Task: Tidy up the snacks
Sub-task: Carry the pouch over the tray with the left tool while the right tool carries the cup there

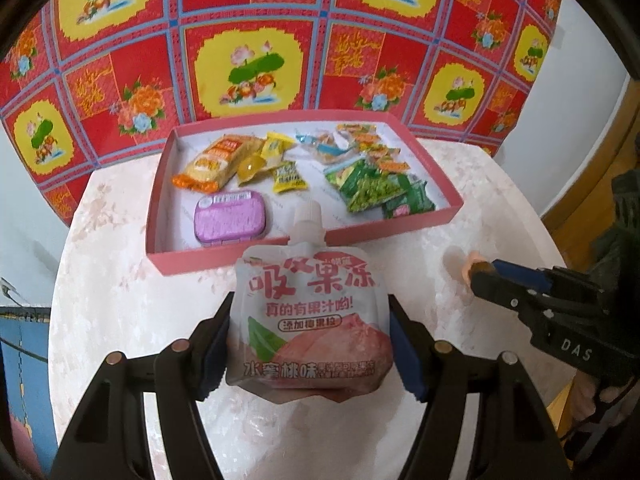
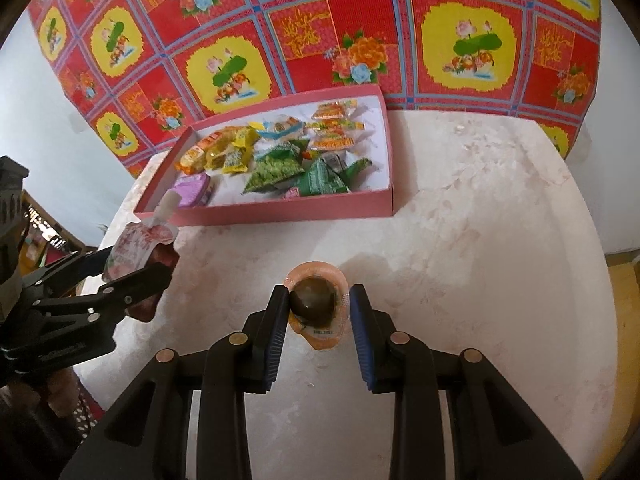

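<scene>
Peach jelly pouch (image 1: pixel 310 320) front and centre in the left wrist view, pinched at both sides by the left gripper (image 1: pixel 310 344), whose blue-padded jaws press into the soft foil. Big red characters read 吸果冻, under them 真的有果汁哟!, then 添加椰果粒 in a little outlined pill, and 水蜜桃味 along the bottom. It has a white screw cap on a spout, pointing toward the pink box (image 1: pixel 448 216). That box is a shallow cardboard tray with white lining, sitting on a pale marbled tabletop (image 1: pixel 120 320). Inside: an orange crinkly packet (image 1: pixel 208 166), a clear yellow jelly cup (image 1: pixel 250 170), small yellow candies (image 1: pixel 288 178), a rounded purple tin (image 1: pixel 230 218), and glossy green triangle packs (image 1: pixel 376 194); their print is too small to read. Off to the side the right gripper (image 1: pixel 474 274) shows "DAS" on its black body. Behind it all hangs a loud red-and-yellow floral cloth (image 1: pixel 248 68).

Right wrist view: the right gripper (image 2: pixel 319 308) has its jaws around a small round jelly cup (image 2: pixel 316 306), orange plastic rim with a dark dome in the middle, down on the tabletop (image 2: pixel 500 280) well short of the pink box (image 2: pixel 280 212). The left pad touches the cup; I can't tell whether the right one does. Lid text is unreadable. The left gripper (image 2: pixel 132 268) holds the pouch (image 2: pixel 138 252) up near the box's near corner.
</scene>
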The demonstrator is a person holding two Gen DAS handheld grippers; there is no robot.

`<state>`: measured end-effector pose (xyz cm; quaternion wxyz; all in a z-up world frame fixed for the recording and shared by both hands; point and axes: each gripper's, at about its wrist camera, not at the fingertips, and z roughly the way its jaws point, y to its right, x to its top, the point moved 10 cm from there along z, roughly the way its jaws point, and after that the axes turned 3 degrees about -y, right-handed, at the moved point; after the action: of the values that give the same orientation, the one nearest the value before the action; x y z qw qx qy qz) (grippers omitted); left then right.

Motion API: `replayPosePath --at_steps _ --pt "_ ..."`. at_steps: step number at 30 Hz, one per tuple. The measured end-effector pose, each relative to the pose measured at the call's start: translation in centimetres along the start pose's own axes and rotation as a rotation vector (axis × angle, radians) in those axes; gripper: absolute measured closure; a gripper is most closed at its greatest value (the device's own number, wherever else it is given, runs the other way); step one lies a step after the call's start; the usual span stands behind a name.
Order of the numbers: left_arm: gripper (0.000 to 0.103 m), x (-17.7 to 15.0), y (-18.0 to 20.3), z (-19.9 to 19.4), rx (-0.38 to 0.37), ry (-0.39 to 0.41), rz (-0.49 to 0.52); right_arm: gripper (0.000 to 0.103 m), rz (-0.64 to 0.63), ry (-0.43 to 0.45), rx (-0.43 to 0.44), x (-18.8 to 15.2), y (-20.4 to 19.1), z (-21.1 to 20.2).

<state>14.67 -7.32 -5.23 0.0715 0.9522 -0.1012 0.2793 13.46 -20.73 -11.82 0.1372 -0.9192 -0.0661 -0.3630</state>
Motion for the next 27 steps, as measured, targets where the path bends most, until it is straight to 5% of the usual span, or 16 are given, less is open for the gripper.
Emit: replayPosePath --at_steps 27 --pt "0.031 7.5 -2.6 2.0 0.05 0.051 -0.06 0.071 -0.066 0.085 0.038 8.9 -1.8 0.7"
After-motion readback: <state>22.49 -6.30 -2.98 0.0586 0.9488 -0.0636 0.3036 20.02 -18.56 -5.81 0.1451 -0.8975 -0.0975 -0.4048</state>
